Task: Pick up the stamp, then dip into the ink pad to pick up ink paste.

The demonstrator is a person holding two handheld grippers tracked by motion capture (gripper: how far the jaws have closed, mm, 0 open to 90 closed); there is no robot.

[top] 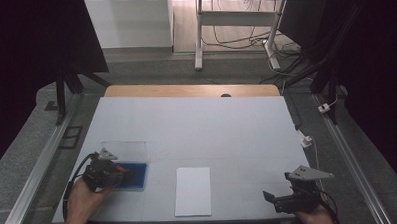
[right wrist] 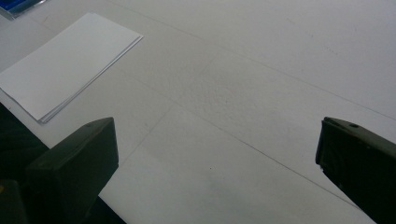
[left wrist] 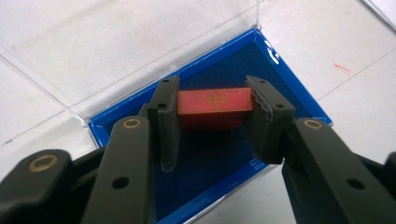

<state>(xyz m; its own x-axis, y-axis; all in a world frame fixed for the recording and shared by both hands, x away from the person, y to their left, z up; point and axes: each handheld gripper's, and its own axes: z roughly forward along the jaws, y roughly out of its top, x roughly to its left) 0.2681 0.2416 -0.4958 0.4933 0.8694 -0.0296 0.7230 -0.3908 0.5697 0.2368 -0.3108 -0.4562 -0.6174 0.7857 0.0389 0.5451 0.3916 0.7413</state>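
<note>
Left claw point(left wrist: 212, 109) pinched the red block point(left wrist: 215, 103) inside the blue box point(left wrist: 299, 100) near the table's point(top: 197, 127) front-left corner. Right claw point(right wrist: 215, 158) stood spread over bare table at the front-right corner; paper sheets point(top: 193, 190) lay at the front edge between.

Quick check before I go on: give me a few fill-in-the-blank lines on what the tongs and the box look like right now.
1. The left tongs are shut on a ____ block.
2. The block sits in a box lined in ____.
3. The box's clear lid lies ____.
4. The right tongs stand ____ over the bare table, beside the paper.

Missing words: red; blue; open; open
</note>
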